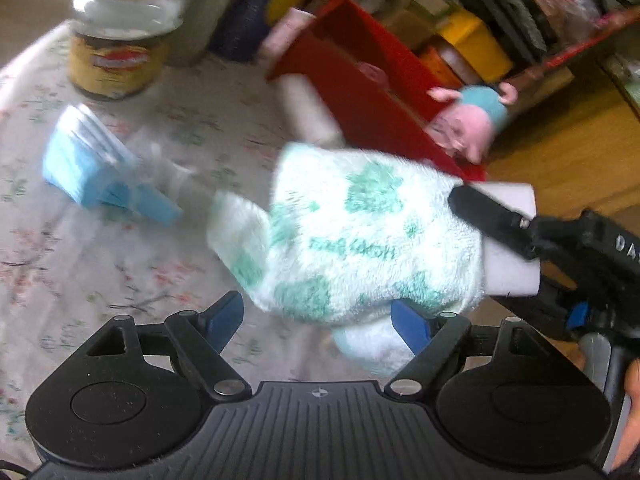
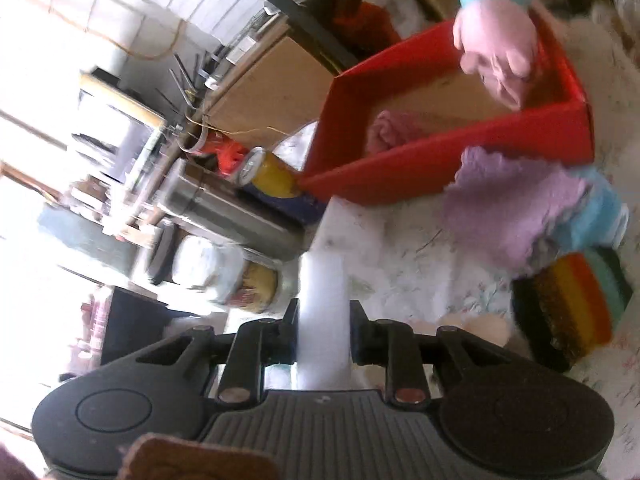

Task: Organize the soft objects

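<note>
The left gripper (image 1: 320, 316) stands with its blue-padded jaws wide apart, and a fluffy white towel with green patches (image 1: 360, 236), thick-piled and bunched into a soft mound, lies just ahead of them and over the right pad on the flowered tablecloth (image 1: 80, 248); the pads do not press it. The right gripper (image 2: 324, 332) is clamped on a white foam block (image 2: 322, 280), smooth, matte and straight-sided, which in the left wrist view pokes out pale and rectangular beside the towel, near the table's edge. Behind the towel a red tray (image 1: 360, 92) with stiff flat walls sits at an angle, a pink knitted piece (image 2: 390, 130) lying inside it and a plush toy with a pink head and teal body (image 2: 496, 36) leaning over its wall. Just outside the tray's near wall lie a ragged-edged lilac cloth (image 2: 508, 208) over a sky-blue one (image 2: 596, 216), with a stack of sponges in rainbow stripes (image 2: 572, 304) beside them. Toward the table's far corner stand a glass jar with a yellow label (image 1: 120, 40) and a pack of light blue sheets (image 1: 88, 160), blurred.
</note>
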`<state>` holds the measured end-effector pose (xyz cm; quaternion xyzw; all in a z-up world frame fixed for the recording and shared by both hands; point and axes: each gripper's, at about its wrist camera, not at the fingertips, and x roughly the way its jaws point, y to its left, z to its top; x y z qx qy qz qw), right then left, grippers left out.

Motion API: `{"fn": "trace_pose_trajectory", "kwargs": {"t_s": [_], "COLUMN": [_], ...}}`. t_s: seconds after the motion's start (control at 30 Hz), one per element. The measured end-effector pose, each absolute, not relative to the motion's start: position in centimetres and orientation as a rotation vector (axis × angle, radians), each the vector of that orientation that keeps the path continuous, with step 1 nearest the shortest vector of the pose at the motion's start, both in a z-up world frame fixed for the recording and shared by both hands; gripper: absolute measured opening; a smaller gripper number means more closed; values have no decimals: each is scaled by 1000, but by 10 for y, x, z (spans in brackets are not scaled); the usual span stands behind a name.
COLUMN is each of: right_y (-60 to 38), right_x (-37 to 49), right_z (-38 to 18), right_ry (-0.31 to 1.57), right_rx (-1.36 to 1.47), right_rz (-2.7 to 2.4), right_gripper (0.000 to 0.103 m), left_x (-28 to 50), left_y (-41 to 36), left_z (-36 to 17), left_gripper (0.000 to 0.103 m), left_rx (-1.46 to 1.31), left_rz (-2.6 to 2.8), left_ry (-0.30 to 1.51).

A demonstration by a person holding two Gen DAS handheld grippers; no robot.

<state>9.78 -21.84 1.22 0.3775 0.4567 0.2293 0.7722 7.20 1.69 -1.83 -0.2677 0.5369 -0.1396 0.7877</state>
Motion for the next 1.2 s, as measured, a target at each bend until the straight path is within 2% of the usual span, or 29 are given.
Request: {"fn": "trace_pose_trajectory", "kwargs": {"t_s": [0.1, 0.17, 0.23, 0.27, 0.3, 0.37, 0.4, 0.43, 0.47, 0.53, 0.63, 0.7, 0.8, 0.87, 0.9, 0.97, 1.03, 1.13, 1.2], "right_y": [-231, -232, -227, -225, -228, -234, -230, -220, -213, -201, -160, -151, -111, -122, -120, -105, -118, -127, -124], "right_x": [94, 93, 85, 81, 78, 72, 64, 52, 43, 37, 33, 31, 20, 32, 29, 24, 45, 54, 60], "right_z": [16, 21, 37, 41, 38, 32, 39, 50, 55, 55, 63, 67, 81, 71, 73, 81, 63, 51, 50], "right_ry": [982, 976, 930, 916, 934, 984, 959, 904, 885, 922, 870, 919, 732, 887, 892, 781, 889, 942, 958], "right_rx": [903, 890, 653, 581, 639, 801, 716, 526, 472, 602, 317, 425, -4, 238, 269, 86, 217, 305, 365], "right_rz": [543, 557, 454, 421, 463, 570, 551, 477, 476, 636, 510, 646, 474, 577, 637, 550, 515, 512, 537], "right_gripper": [0, 0, 0, 0, 0, 0, 0, 0, 0, 0, 0, 0, 0, 0, 0, 0, 0, 0, 0], "left_x": [66, 61, 55, 51, 46, 37, 32, 29, 25, 23, 18, 13, 6, 3, 1, -7, -18, -28, -30], "left_y": [16, 24, 37, 44, 52, 66, 72, 77, 81, 84, 84, 83, 86, 90, 92, 89, 74, 40, 30], "left_z": [-15, -13, -10, -7, -6, -4, -5, -5, -4, 0, 6, 11, 16, 17, 17, 20, 25, 32, 33], "left_gripper": [67, 37, 24, 20, 19, 22, 26, 32, 40, 51, 52, 55, 60, 60, 60, 60, 62, 70, 77], "left_rx": [-598, -604, -606, -613, -627, -677, -714, -745, -763, -760, -735, -723, -681, -671, -680, -665, -557, -316, -271], "left_rz": [-361, -340, -289, -272, -255, -241, -238, -228, -209, -175, -143, -159, -160, -165, -194, -284, -339, -374, -396], "left_ry": [1138, 1140, 1130, 1116, 1097, 1087, 1088, 1084, 1076, 1057, 1037, 1016, 991, 985, 988, 991, 988, 954, 943]}}
